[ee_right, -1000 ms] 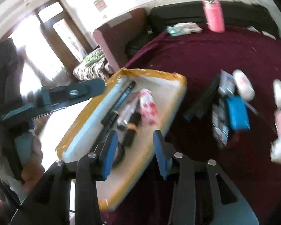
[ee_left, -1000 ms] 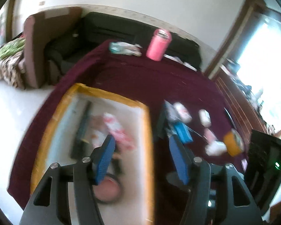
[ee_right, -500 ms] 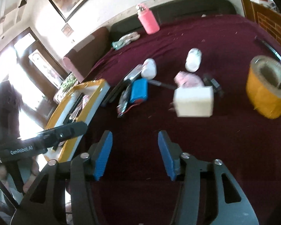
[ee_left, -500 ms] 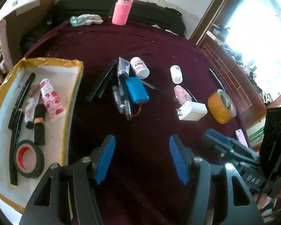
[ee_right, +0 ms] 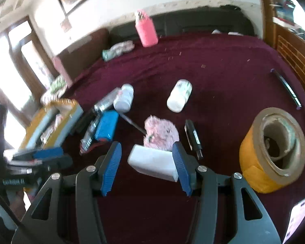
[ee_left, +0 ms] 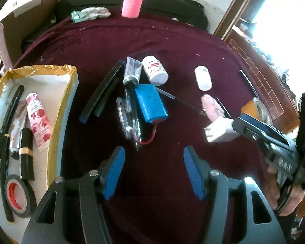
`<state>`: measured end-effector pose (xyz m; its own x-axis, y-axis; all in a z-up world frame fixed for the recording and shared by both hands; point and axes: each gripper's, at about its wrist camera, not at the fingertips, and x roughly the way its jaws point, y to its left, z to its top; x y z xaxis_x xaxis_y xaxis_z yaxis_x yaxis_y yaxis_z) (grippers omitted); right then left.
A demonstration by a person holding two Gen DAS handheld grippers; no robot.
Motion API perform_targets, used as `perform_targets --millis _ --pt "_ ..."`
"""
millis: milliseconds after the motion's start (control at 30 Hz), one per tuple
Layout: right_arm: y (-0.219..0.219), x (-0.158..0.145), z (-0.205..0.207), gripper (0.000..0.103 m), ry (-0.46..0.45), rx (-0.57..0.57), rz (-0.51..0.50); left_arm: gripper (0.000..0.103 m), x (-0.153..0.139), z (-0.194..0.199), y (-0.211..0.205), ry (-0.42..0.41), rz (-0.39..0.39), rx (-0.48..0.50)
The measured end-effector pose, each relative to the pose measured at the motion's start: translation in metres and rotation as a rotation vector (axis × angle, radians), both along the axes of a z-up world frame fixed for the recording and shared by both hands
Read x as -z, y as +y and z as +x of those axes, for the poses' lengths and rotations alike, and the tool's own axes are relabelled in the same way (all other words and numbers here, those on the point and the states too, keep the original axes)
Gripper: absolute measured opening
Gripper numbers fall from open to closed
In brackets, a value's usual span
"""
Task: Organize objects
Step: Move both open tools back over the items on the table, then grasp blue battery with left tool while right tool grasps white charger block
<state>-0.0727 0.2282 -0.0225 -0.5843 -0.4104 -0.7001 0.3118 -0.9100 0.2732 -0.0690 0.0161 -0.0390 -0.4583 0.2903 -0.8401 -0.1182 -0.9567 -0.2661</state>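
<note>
The right gripper (ee_right: pixel 147 162) hangs over the maroon bench (ee_right: pixel 223 85), its 2 fingers (ee_right: pixel 111 166) opening; the white charger block (ee_right: pixel 154 163) lies between them, and whether the right pad touches it I cannot tell. Just behind the charger sits a pink fluffy pouch (ee_right: pixel 161 134); right of it, a black USB stick (ee_right: pixel 193 137), then a yellow tape roll (ee_right: pixel 272 152). The left gripper (ee_left: pixel 153 171) has its fingers spread with nothing between, near the blue battery pack (ee_left: pixel 151 105). Left of the battery stands the yellow-edged tray (ee_left: pixel 71 93), holding 1 rose tube (ee_left: pixel 38 122).
</note>
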Motion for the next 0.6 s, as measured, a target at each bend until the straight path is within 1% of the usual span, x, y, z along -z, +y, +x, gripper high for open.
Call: perform_targets --millis 33,133,233,300,367,433,467,500,533,567,600 --pt "-0.001 0.0 0.001 0.056 0.02 -0.011 0.016 0.054 0.0 -0.003 0.0 0.001 0.005 0.004" --pt "-0.006 0.002 0.004 0.057 0.033 -0.058 0.065 0.054 -0.001 -0.017 0.006 0.012 -0.001 0.01" --pt "-0.004 0.006 0.0 0.057 0.026 -0.04 0.099 0.054 -0.005 -0.028 0.016 0.034 -0.013 0.032" --pt "0.001 0.007 -0.003 0.057 0.028 -0.034 0.098 0.054 -0.006 -0.037 0.025 0.059 -0.031 0.046" --pt "0.002 0.01 -0.007 0.057 0.001 -0.054 0.079 0.054 0.001 -0.05 0.033 0.036 -0.065 0.046" --pt "-0.003 0.014 -0.007 0.057 -0.01 -0.077 0.096 0.052 0.013 -0.063 0.037 -0.012 -0.074 0.05" --pt "-0.005 0.014 -0.006 0.058 -0.012 -0.084 0.106 0.052 0.019 -0.068 0.038 -0.035 -0.093 0.041" --pt "-0.007 0.015 -0.005 0.058 -0.009 -0.083 0.112 0.05 0.022 -0.072 0.038 -0.046 -0.106 0.033" --pt "-0.007 0.015 -0.004 0.058 -0.006 -0.08 0.113 0.047 0.027 -0.076 0.035 -0.06 -0.099 0.012" --pt "-0.006 0.015 -0.004 0.058 -0.007 -0.078 0.109 0.037 0.029 -0.079 0.033 -0.071 -0.1 0.001" --pt "-0.005 0.015 -0.004 0.058 -0.012 -0.078 0.102 0.033 0.032 -0.082 0.032 -0.076 -0.112 -0.008"
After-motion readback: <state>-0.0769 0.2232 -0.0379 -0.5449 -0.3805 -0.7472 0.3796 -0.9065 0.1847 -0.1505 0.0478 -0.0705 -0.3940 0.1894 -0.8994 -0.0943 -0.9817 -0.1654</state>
